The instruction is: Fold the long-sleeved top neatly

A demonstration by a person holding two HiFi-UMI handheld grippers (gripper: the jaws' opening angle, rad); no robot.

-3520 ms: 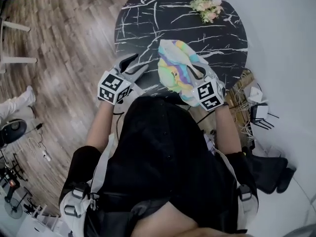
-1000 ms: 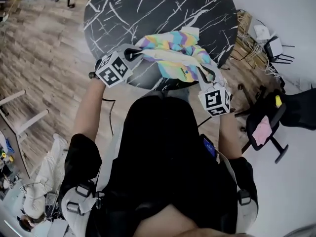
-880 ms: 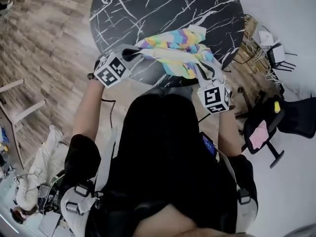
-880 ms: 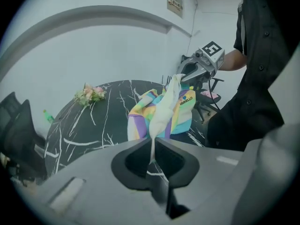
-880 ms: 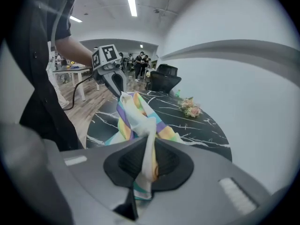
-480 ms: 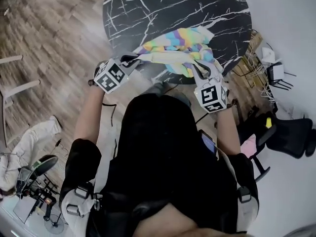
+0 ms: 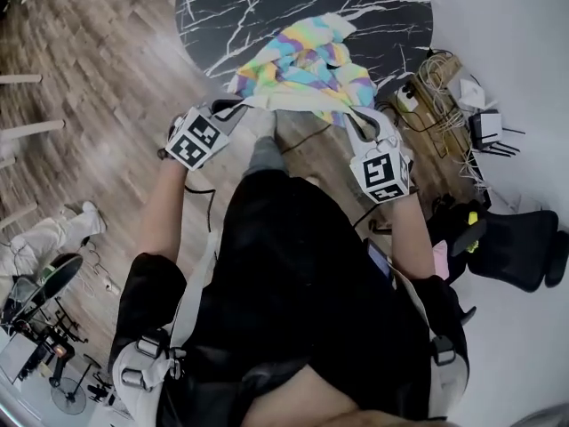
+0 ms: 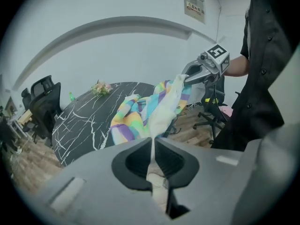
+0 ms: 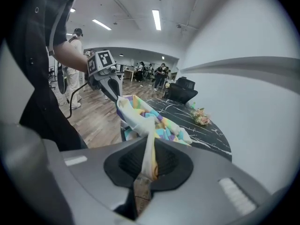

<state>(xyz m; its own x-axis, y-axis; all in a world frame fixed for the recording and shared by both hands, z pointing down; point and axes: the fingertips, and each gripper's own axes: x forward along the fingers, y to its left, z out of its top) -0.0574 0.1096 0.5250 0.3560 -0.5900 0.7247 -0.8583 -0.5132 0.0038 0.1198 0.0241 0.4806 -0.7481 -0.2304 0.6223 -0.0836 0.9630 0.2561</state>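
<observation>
The left tongs [image 7: 234, 106] are pinched tight on a thin fold of the long-sleeved top [image 7: 307, 60], whose white cloth runs straight down between the jaws. The right tongs [image 7: 352, 119] are closed on the same garment in the same way, with a crumpled bit of printed fabric bunched behind the pads. Between the two grips the near edge of the top hangs as a pale band in the air, clear of the table [image 7: 222, 12] and over the wooden floor [image 7: 107, 69] just in front of the person. Whether that band is the hem or the shoulder line is hard to say from here.

The rest of the top, striped in pastel colours, lies heaped on the near edge of the table, with some of it spilling over the rim toward the tongs. Beyond the heap the black, white-veined tabletop is bare across its middle and left side. A small bunch of flowers [image 8: 102, 87] sits near its far edge, well apart from the garment.

Left of the table the floor is open. On the right it is crowded, with a tangle of cables [image 7: 436, 74] close to the rim and a black office chair [image 7: 511, 252] further toward the person.
</observation>
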